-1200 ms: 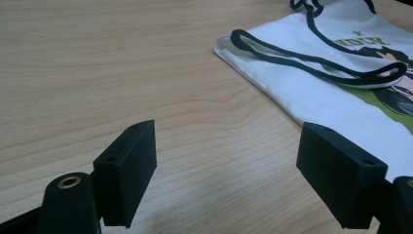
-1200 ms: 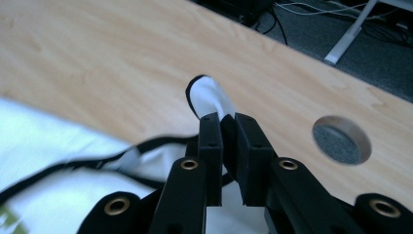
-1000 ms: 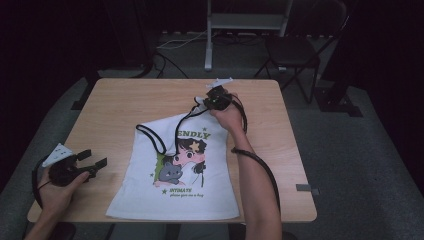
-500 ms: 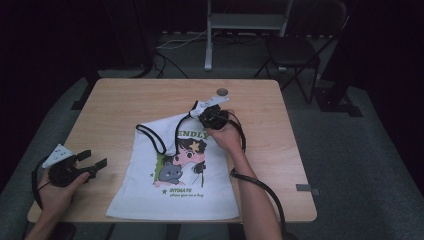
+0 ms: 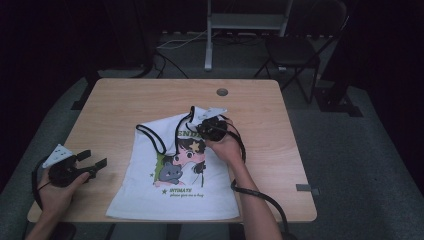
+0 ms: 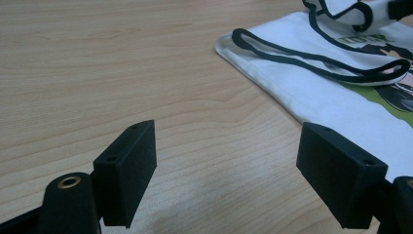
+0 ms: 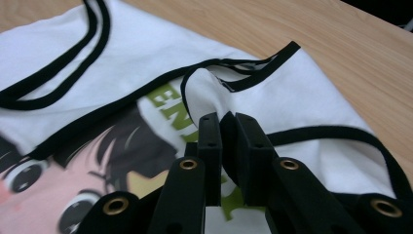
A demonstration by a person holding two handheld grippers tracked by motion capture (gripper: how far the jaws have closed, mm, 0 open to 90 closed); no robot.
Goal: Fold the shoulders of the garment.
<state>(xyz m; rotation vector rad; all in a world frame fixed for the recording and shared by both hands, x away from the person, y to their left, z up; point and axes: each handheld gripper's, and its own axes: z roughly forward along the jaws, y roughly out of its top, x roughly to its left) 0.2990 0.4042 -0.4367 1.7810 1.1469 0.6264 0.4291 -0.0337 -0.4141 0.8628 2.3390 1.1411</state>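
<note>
Right gripper [image 7: 225,122] is clamped on the shirt [image 5: 172,185] strap, probably mid-fold; next drag it across. Left gripper [image 6: 226,170] sits apart, idle.

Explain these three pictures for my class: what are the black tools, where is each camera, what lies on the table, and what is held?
A person holds a hand-held two-jaw gripper in each hand. The high view looks down from above the wooden table. On it lies a white tank top with black trim and a cartoon print. The other two pictures come from cameras riding on the grippers, looking along their black jaws. The left gripper rests beside the top, jaws wide apart with nothing between them. The right gripper has its jaws shut on a fold of the top near a strap.
</note>
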